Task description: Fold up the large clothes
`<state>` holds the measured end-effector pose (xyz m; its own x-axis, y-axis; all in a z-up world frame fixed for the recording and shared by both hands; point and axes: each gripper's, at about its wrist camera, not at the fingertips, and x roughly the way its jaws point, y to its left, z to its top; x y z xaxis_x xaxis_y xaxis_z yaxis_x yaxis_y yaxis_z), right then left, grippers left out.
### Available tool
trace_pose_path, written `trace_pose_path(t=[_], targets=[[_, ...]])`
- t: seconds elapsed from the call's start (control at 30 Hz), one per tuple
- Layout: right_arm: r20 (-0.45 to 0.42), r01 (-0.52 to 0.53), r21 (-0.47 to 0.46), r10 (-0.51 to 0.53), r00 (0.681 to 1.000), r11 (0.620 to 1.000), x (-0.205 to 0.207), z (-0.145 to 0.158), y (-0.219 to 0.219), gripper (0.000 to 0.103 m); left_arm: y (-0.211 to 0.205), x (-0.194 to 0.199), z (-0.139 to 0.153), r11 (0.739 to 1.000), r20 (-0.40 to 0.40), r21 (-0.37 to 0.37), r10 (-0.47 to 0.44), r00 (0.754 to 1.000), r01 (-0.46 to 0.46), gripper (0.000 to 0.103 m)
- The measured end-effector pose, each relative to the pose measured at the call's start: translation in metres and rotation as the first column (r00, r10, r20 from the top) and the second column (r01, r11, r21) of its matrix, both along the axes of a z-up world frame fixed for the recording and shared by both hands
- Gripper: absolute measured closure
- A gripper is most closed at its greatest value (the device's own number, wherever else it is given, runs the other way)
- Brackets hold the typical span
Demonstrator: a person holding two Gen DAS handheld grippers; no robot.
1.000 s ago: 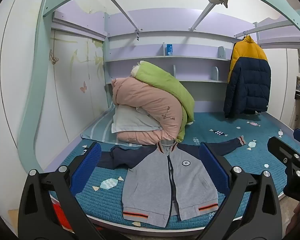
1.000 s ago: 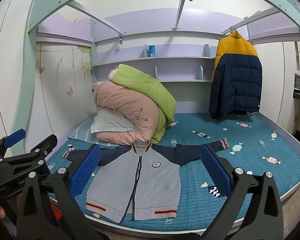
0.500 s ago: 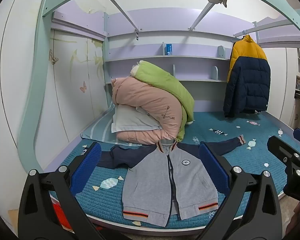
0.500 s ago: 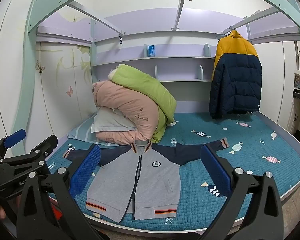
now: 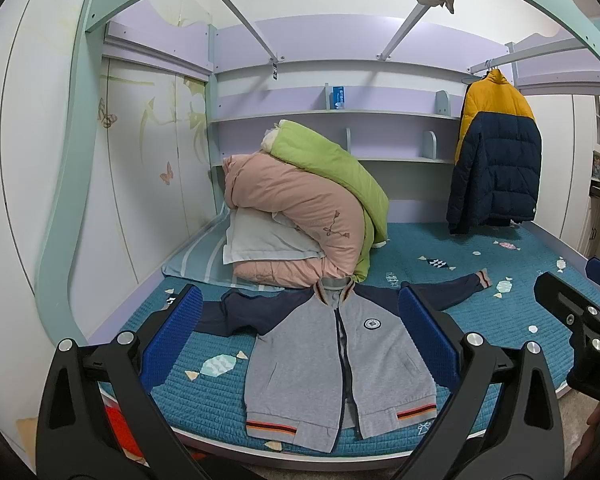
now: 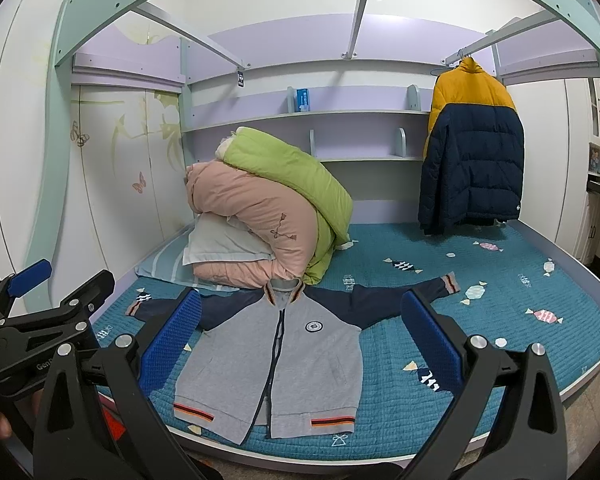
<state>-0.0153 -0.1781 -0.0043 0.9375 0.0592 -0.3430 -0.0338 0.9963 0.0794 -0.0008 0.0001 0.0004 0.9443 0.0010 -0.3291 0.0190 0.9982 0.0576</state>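
Grey jacket (image 5: 340,364) flat, both grippers spread, level

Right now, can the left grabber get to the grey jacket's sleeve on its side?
Probably yes. The left gripper is open and holds nothing, and the grey jacket lies flat on the bed with its left sleeve spread out. Nothing lies over the sleeve; the pink quilt sits behind the collar.

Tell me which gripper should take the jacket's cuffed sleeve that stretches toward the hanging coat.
Right, probably. That sleeve lies on the right gripper side; the left gripper sits nearer the other sleeve.
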Motion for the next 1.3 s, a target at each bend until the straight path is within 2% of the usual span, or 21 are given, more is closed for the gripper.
trace_pose_path(t=[0.63, 0.97, 1.3], targets=[[-0.004, -0.002, 0.003, 0.002, 1.000, 1.000, 0.001, -0.002, 0.002, 0.007, 0.000, 0.000, 0.000, 1.000, -0.004, 0.001, 0.001, 1.000, -0.001, 0.005], [-0.015, -0.007, 0.002, 0.007, 1.000, 1.000, 0.007, -0.005, 0.010, 0.007, -0.005, -0.002, -0.012, 1.000, -0.009, -0.001, -0.001, 1.000, 0.001, 0.005], [-0.042, -0.012, 0.007, 0.012, 0.999, 1.000, 0.021, -0.013, 0.009, 0.007, 0.001, 0.017, -0.023, 1.000, -0.037, -0.004, 0.001, 0.999, -0.001, 0.005]])
